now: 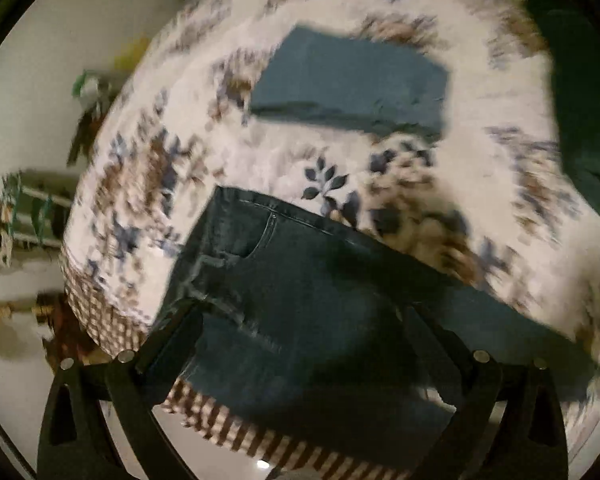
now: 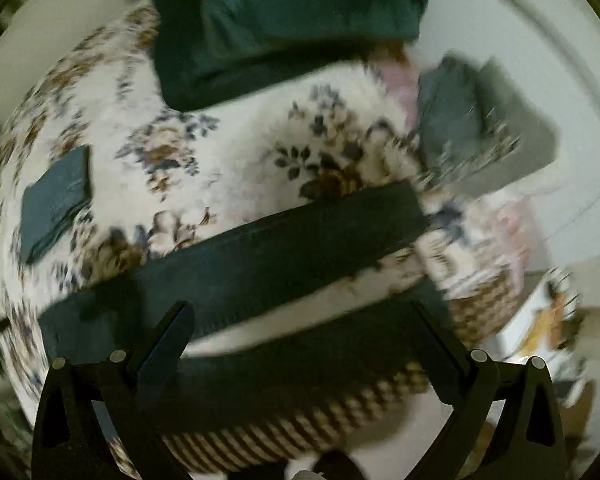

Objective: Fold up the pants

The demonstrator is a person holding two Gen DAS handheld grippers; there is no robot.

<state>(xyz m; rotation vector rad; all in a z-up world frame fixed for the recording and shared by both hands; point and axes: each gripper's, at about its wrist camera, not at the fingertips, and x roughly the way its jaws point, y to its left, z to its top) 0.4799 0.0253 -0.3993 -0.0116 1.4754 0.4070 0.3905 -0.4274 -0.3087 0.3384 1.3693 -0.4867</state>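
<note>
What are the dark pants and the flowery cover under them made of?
The dark pants look like denim: matte dark blue cloth with pale stitched seams and a pocket edge. The flowery cover looks like soft woven fabric, printed with brown and blue flowers, with a checked border; blur hides its weave.

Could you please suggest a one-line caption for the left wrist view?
Open left gripper above dark jeans on a floral bedspread, folded blue pants beyond.

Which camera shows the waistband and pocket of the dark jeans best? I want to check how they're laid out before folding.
The left wrist view: the dark jeans show their waistband and pocket stitching fairly sharply on the floral bedspread. The right wrist view shows only blurred legs, with no waist visible.
</note>
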